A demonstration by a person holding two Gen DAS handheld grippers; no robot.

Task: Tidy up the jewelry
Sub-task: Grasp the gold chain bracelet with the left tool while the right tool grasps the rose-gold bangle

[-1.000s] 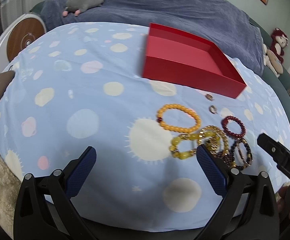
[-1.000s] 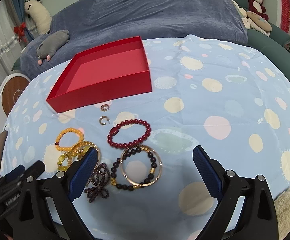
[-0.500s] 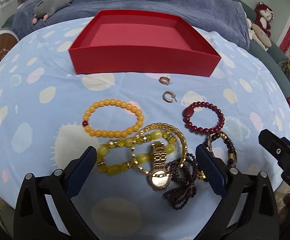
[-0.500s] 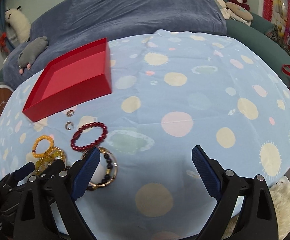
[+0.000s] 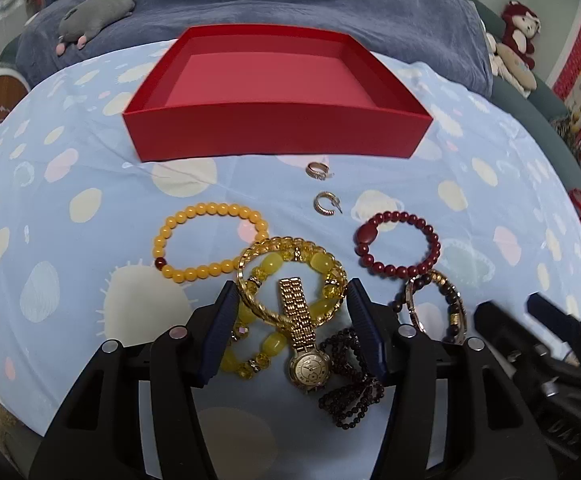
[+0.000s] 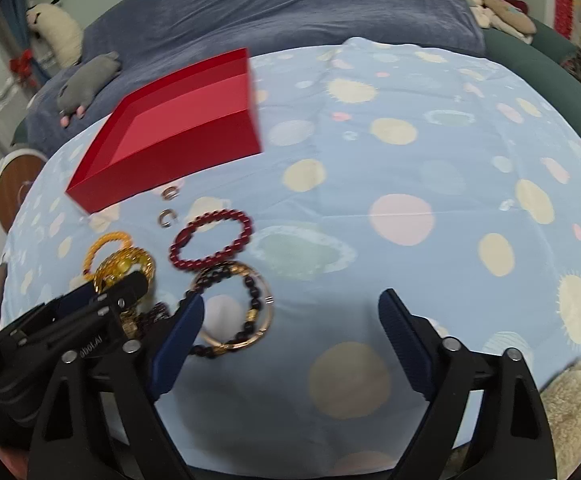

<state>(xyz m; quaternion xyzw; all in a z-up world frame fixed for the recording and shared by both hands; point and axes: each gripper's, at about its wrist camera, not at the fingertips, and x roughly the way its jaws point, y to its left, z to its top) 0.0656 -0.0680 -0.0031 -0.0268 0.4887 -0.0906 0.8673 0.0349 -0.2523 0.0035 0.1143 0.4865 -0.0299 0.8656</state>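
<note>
Your left gripper [image 5: 292, 334] hung half-open astride the gold watch [image 5: 305, 354] and yellow bracelets [image 5: 290, 276], gripping nothing. Your right gripper [image 6: 290, 344] was spread wide over bare cloth, empty, beside the dark bead bracelet [image 6: 232, 308]. The red box [image 5: 276, 134] sat beyond the jewelry, two earrings [image 5: 322, 186] just before it.

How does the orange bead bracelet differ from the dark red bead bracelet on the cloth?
Colour: the orange bead bracelet is orange-yellow with one dark bead; the dark red bead bracelet is wine red throughout.
Beads: the orange one has even round beads; the dark red one carries one large flat oval bead.
Contact: the orange one touches the gold bangle; whether the dark red one touches its neighbour is unclear.
Both lie flat outside the red box.
</note>
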